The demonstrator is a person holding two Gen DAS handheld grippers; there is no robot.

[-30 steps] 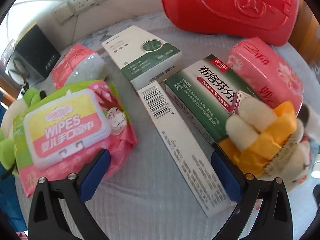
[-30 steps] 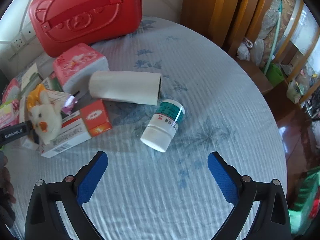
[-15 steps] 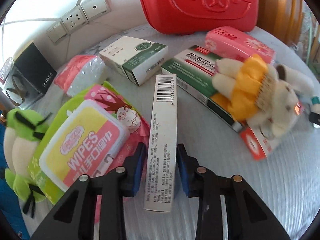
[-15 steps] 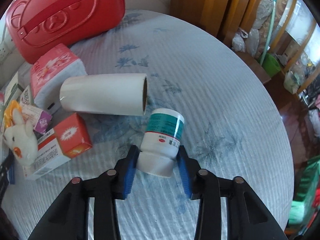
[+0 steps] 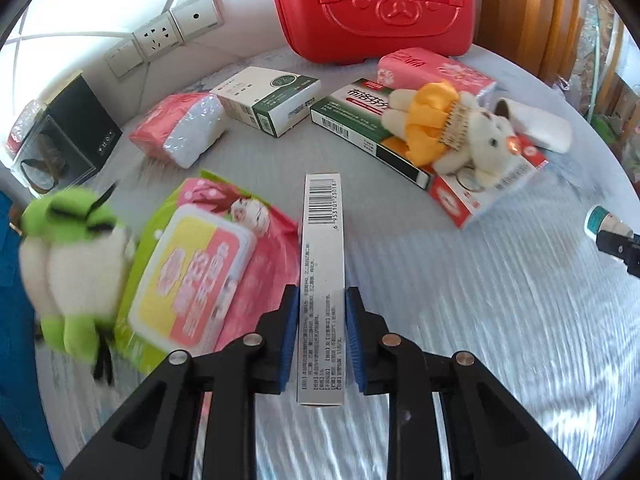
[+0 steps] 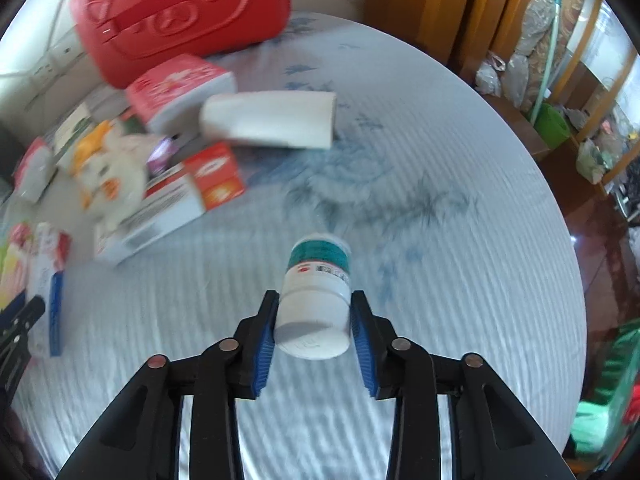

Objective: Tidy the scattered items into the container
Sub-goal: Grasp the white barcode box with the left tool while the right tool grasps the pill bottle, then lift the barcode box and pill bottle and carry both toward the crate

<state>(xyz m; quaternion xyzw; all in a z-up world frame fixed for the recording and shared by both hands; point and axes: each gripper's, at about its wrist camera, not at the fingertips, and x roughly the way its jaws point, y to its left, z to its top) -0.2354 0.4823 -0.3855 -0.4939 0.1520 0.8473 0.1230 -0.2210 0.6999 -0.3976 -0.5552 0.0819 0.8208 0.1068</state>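
My left gripper [image 5: 322, 304] holds a long white barcoded box [image 5: 322, 220] between its blue pads; the jaws are still closing and the pads press on its sides. The box is lifted off the cloth beside a pink wipes pack [image 5: 200, 276]. My right gripper [image 6: 315, 298] grips a white pill bottle [image 6: 320, 264] with a green label at its cap end, jaws likewise closing, pads touching it. The bottle hangs above the tablecloth. A closed red case [image 5: 376, 8] stands at the back by the wall, also the red case [image 6: 180, 12] in the right wrist view.
A green frog plush [image 5: 68, 256], pink tissue packs [image 5: 180, 132], medicine boxes [image 5: 272, 100], a bear plush [image 5: 452, 128] and a white roll [image 6: 272, 120] lie on the round table [image 6: 460, 280]. Wall sockets [image 5: 160, 36] sit behind. Wooden chairs [image 6: 460, 4] stand past the far edge.
Both grippers went from wide open to closed on their objects. The left one raised the white box and drew back; the right one lifted the bottle from beside the roll.
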